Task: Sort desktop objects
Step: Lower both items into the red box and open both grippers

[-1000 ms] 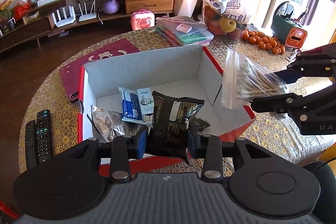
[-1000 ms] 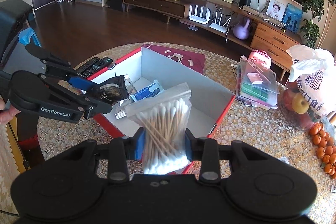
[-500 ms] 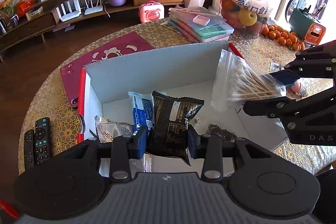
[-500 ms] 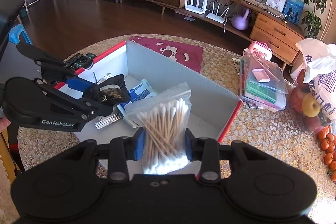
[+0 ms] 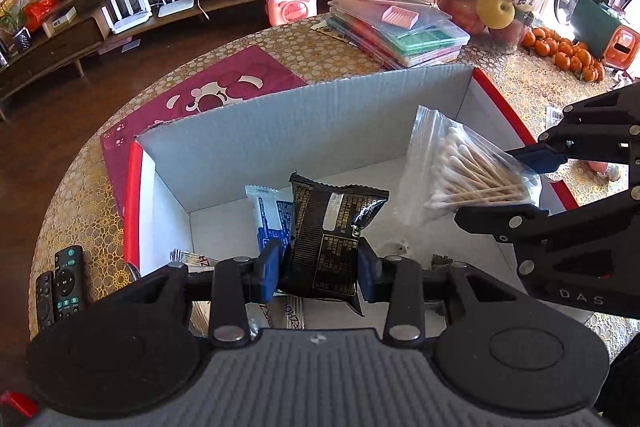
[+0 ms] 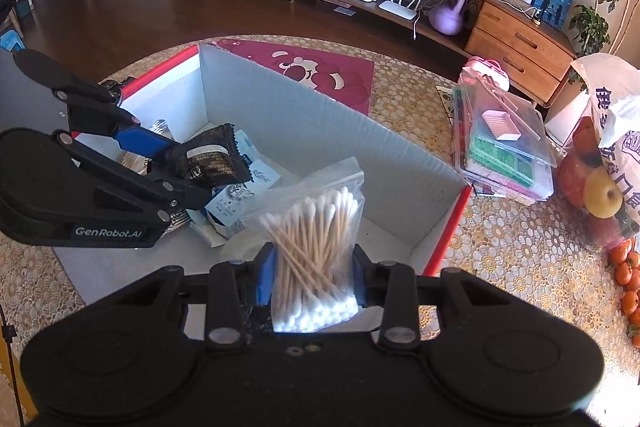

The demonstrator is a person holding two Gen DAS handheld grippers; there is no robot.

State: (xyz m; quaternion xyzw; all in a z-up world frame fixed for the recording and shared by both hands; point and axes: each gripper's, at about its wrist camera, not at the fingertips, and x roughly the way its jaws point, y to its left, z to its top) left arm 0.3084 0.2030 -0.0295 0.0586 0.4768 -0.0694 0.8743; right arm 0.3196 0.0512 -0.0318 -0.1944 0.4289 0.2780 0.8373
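- A black snack packet (image 5: 326, 239) is clamped between the blue pads of the left gripper (image 5: 318, 267); it is held upright by its lower half, above the near left part of the cardboard box (image 5: 304, 123), presumably so that it can be dropped among the packets already lying there
- A clear zip bag of cotton swabs (image 6: 316, 231) is pinched near its bottom end by the right gripper (image 6: 314, 285); the swab tips are bunched below the pads and the sealed top stands free above, so the bag is kept from folding over
- In the left wrist view the same bag is seen over the right half of the box, inside its red-edged right wall; it is judged to be carried clear of the box floor, not resting on it
- On the box floor, beneath and behind the snack packet, a blue-and-white sachet (image 5: 270, 215) and a silver foil packet (image 6: 160, 129) are seen; the right half of the floor is largely bare, which may be why the swabs are brought to that side
- Both items are judged to be at the point of release; a drop from this height could let the light bag slide toward the box wall
- Left of the box, on the patterned tablecloth, two remote controls (image 5: 60, 287) are left unsorted; beyond the box's far right corner a stack of plastic cases (image 5: 400, 31) lies untouched
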